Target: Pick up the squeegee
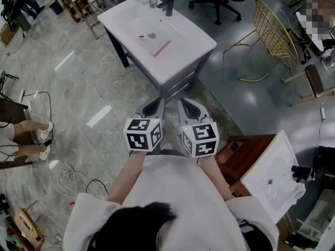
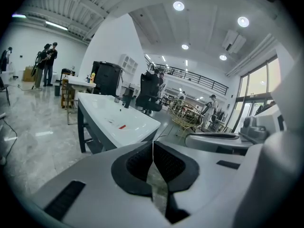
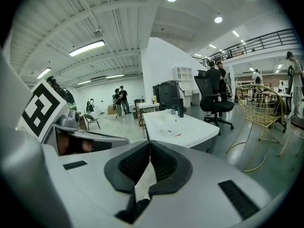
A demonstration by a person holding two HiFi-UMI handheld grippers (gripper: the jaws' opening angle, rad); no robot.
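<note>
Grippers side by side in front of the person, both well short of the counter [image 1: 184, 40]. Left gripper [image 1: 156, 104] first: its own view has the dark ribbed pads [image 2: 142, 163] pressed together at the tips, nothing between them. Right gripper [image 1: 185, 104], same story, pads [image 3: 161, 164] meeting along one line and nothing caught there. Both point at the white counter across a stretch of grey floor [image 1: 104, 88].

And the squeegee [image 1: 161, 48]? It lies flat on the counter, a slim strip showing red, on the half nearest the person and a little in from the near edge, angled across the top. It is too small to make out its blade. Just beyond it sits the round drain [image 1: 152, 35], with a small red spot [image 1: 141, 36] beside that. At the far edge, a black faucet [image 1: 168, 4] stands upright. Off the right-hand corner, a gold wire chair [image 1: 275, 30] stands on the floor
</note>
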